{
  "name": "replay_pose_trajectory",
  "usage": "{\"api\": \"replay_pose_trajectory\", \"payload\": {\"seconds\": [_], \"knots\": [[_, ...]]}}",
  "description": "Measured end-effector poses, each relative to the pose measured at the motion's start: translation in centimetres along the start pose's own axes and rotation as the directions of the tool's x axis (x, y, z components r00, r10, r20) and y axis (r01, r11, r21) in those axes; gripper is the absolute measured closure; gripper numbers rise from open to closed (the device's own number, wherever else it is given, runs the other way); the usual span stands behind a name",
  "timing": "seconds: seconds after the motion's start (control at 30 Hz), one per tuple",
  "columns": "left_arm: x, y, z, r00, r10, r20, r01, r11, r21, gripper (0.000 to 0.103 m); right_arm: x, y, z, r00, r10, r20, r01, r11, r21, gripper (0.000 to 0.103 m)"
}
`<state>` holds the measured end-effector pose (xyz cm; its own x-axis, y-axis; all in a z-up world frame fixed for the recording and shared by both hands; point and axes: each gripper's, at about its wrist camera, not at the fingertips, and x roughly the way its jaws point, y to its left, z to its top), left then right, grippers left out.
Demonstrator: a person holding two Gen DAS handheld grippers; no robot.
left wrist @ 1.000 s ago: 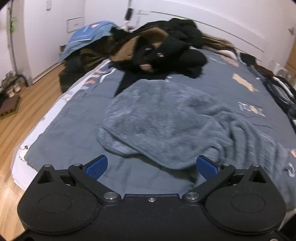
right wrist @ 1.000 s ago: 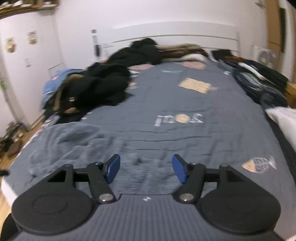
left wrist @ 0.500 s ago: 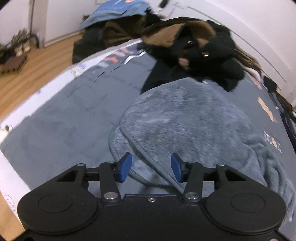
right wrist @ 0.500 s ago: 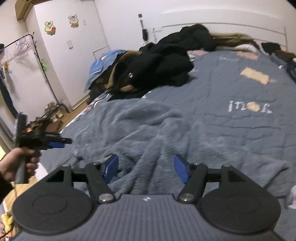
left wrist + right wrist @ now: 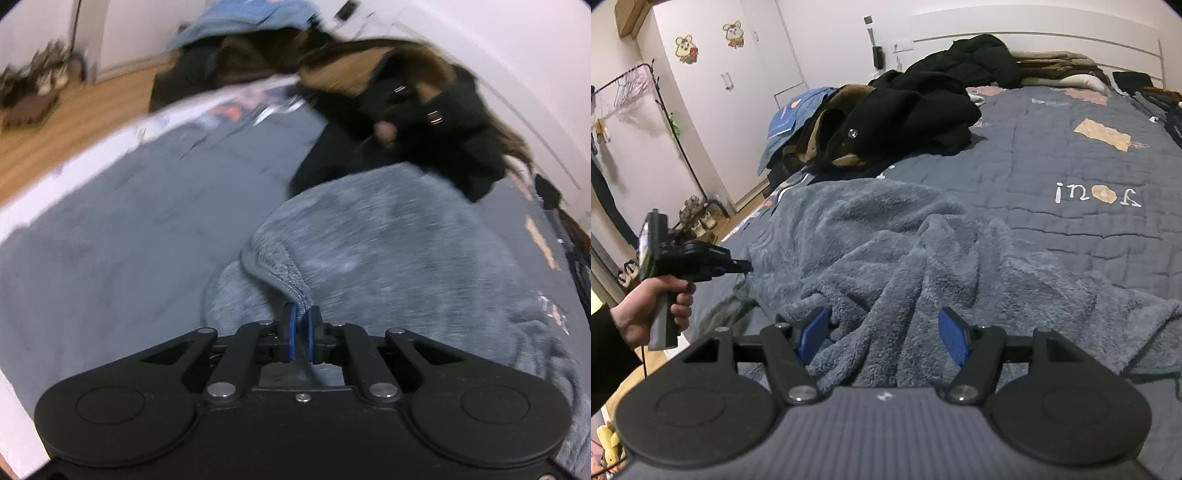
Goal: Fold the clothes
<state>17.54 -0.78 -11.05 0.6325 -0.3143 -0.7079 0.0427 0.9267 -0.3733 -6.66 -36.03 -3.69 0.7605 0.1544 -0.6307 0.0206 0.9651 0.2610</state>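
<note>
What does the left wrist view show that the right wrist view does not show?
Only the left wrist view shows the left tool shut on the hem of the grey fleece garment. Only the right wrist view shows the right tool open above the fleece, the hand holding the left tool, and the wall stickers. Both show the black coat pile and the grey quilt.

A bedroom in someone's home, no doubt about it: a wide bed [image 5: 1071, 155] under a grey quilted cover with stitched letters, white headboard [image 5: 1034, 37] against the wall. Coats and jackets [image 5: 916, 107] heaped near the pillows. White wardrobe doors carry cartoon animal stickers [image 5: 686, 48], a black clothes rack [image 5: 646, 74] stands beside them, shoes [image 5: 700, 218] sit on the wooden floor [image 5: 74, 122].
</note>
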Motion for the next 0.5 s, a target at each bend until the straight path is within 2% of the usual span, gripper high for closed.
{"api": "replay_pose_trajectory", "payload": {"seconds": [0.13, 0.23, 0.33, 0.4, 0.47, 0.5], "knots": [[-3.6, -3.8, -0.8, 0.992, -0.127, 0.026, 0.123, 0.986, 0.108, 0.097, -0.7, -0.2, 0.3, 1.000, 0.012, 0.024, -0.012, 1.000, 0.014, 0.038], [-5.7, -7.7, -2.0, 0.977, -0.214, 0.006, 0.206, 0.948, 0.241, 0.097, -1.4, 0.1, 0.8, 0.999, 0.020, 0.047, -0.021, 1.000, 0.014, 0.038], [-6.8, -11.9, -4.1, 0.964, -0.263, -0.047, 0.260, 0.882, 0.393, 0.098, -2.1, 0.4, 1.5, 0.997, 0.042, 0.069, -0.043, 0.999, 0.011, 0.038], [-7.0, -13.9, -5.3, 0.951, -0.292, -0.096, 0.303, 0.836, 0.458, 0.098, -2.5, 0.7, 2.0, 0.995, 0.052, 0.081, -0.052, 0.999, -0.005, 0.037], [-6.9, -15.3, -6.6, 0.932, -0.318, -0.172, 0.361, 0.783, 0.506, 0.100, -2.8, 0.9, 2.6, 0.994, 0.064, 0.089, -0.061, 0.998, -0.028, 0.037], [-6.7, -15.7, -7.3, 0.920, -0.315, -0.233, 0.392, 0.752, 0.530, 0.100, -2.9, 1.0, 2.8, 0.994, 0.069, 0.088, -0.066, 0.997, -0.035, 0.036]]}}
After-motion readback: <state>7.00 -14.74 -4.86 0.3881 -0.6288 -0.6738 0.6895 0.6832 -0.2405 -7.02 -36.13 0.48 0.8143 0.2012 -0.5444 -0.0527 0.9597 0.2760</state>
